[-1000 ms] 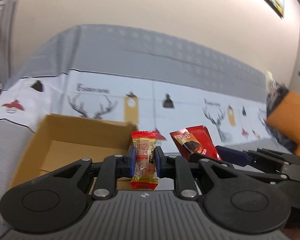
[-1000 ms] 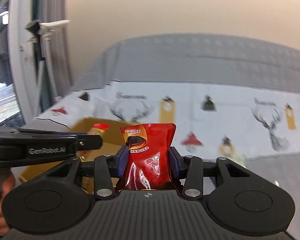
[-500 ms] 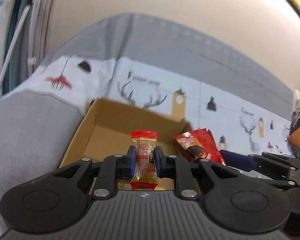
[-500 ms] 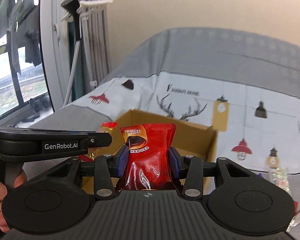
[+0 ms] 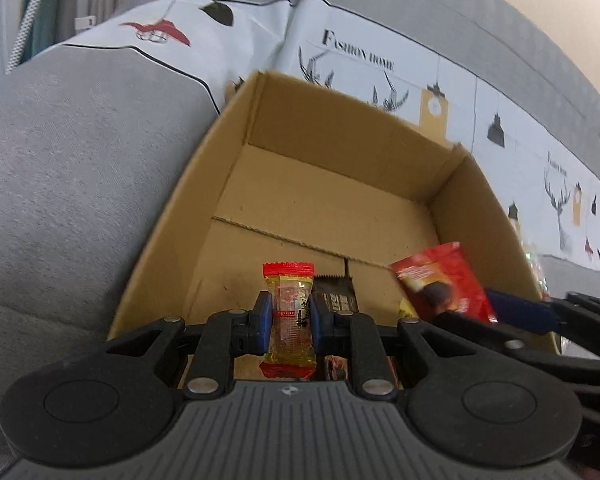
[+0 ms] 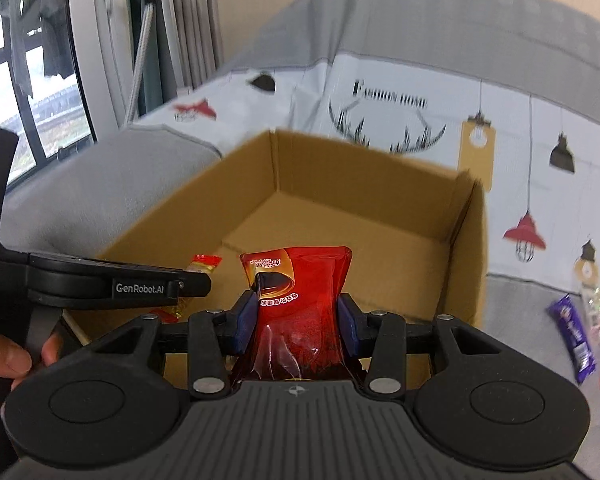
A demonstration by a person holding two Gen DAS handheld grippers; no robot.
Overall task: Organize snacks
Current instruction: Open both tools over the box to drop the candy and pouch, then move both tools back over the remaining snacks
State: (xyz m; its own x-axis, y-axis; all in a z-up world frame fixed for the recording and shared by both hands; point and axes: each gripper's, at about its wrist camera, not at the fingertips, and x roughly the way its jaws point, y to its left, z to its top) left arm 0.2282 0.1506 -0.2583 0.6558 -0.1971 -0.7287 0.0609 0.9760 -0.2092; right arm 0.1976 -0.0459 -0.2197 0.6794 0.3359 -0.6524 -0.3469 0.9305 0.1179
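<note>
From my left cam: my left gripper [image 5: 288,322] has its blue pads clamped on a small yellow candy [image 5: 290,320] with red crimped ends, held upright over the near end of the open cardboard box [image 5: 180,208]. There's a dark wrapper [image 5: 338,294] lying on the box floor just behind it. Off to the right, my right gripper [image 5: 516,312] pokes in carrying a red pouch [image 5: 440,284] over the box. Grey sofa cushion [image 5: 68,168] on the left.

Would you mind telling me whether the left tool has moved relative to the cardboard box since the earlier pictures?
Yes. The left tool, shut on the yellow candy, has come forward and down over the cardboard box, whose floor now fills its view.
</note>
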